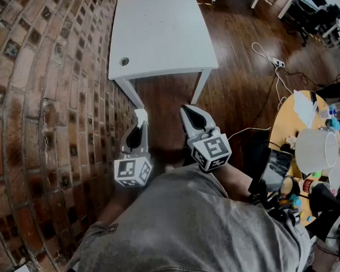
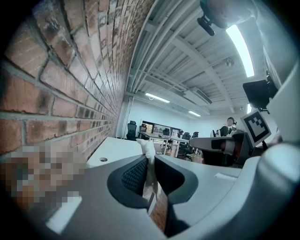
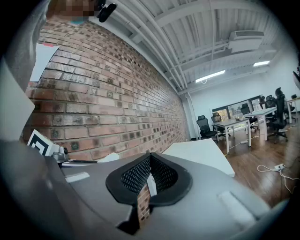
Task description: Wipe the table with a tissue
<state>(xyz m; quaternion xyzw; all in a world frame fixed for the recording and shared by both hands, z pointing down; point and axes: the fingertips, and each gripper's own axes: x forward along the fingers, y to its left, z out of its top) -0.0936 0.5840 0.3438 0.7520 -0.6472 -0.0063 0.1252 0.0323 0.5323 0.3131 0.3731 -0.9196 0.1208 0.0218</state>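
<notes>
A small white table (image 1: 161, 32) stands ahead of me beside the brick wall, and both grippers are held short of its near edge, above the floor. My left gripper (image 1: 140, 119) is shut on a white tissue (image 1: 140, 113); in the left gripper view the tissue (image 2: 148, 149) pokes up between the closed jaws of the left gripper (image 2: 150, 158), with the table (image 2: 117, 149) beyond. My right gripper (image 1: 187, 110) is to its right, shut, with nothing in it. In the right gripper view the right gripper (image 3: 150, 158) has its jaws closed, and the table (image 3: 201, 152) lies ahead.
A brick wall (image 1: 48, 111) runs along the left. The floor (image 1: 236, 88) is dark wood, with a white cable and power strip (image 1: 277, 62) on it. A cluttered round wooden table (image 1: 299, 130) stands at the right. The white table has a cable hole (image 1: 124, 62) near its left corner.
</notes>
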